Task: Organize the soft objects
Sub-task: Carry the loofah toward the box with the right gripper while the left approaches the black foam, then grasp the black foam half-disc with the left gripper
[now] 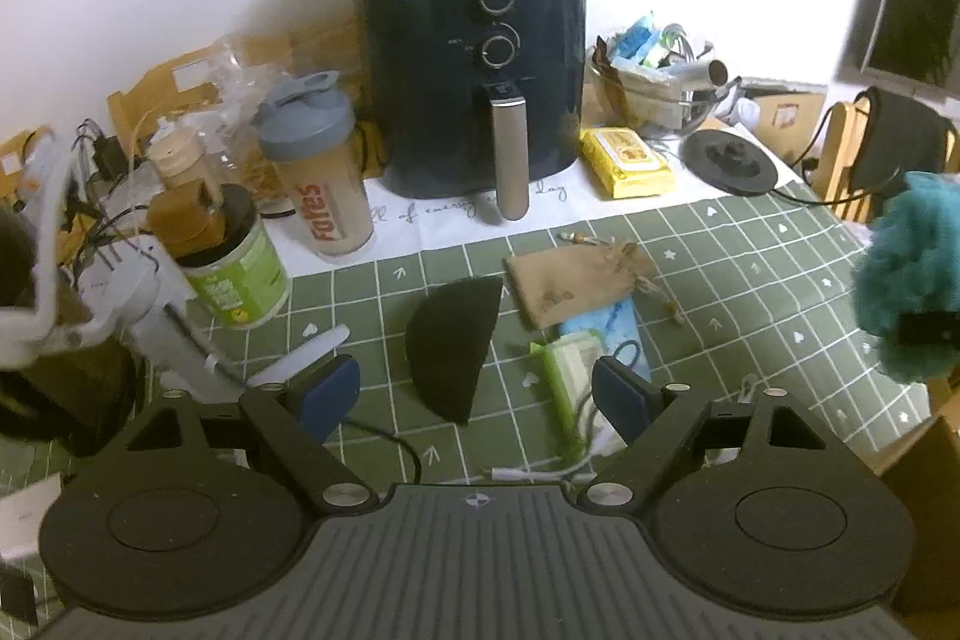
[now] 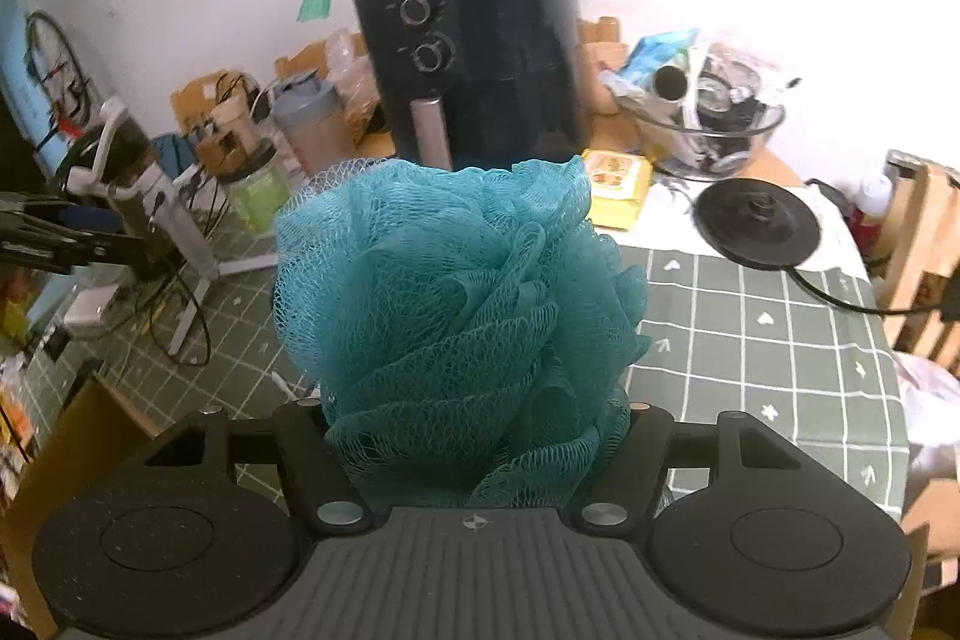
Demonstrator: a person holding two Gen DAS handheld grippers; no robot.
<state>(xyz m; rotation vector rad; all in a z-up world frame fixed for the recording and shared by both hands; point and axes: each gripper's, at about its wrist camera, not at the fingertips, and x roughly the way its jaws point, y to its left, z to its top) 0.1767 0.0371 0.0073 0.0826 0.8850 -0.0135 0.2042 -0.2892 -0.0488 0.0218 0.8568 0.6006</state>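
My right gripper [image 2: 474, 430] is shut on a teal mesh bath puff [image 2: 462, 304], held above the green checked tablecloth [image 2: 750, 340]; the puff hides its fingertips. The puff also shows at the right edge of the left wrist view [image 1: 906, 280]. My left gripper [image 1: 477, 394] is open and empty, low over the cloth. Just ahead of it lie a black half-round felt pad [image 1: 453, 346], a tan drawstring pouch [image 1: 570, 280], a green wipes packet [image 1: 570, 376] and a light blue packet [image 1: 612, 325].
A black air fryer [image 1: 480, 70] stands at the back with a shaker bottle [image 1: 318, 166] and green tub [image 1: 240, 268] to its left. A yellow packet [image 1: 624, 160], black kettle base [image 1: 729, 160] and glass bowl of clutter [image 2: 708, 130] are at the right. Cables lie at the left.
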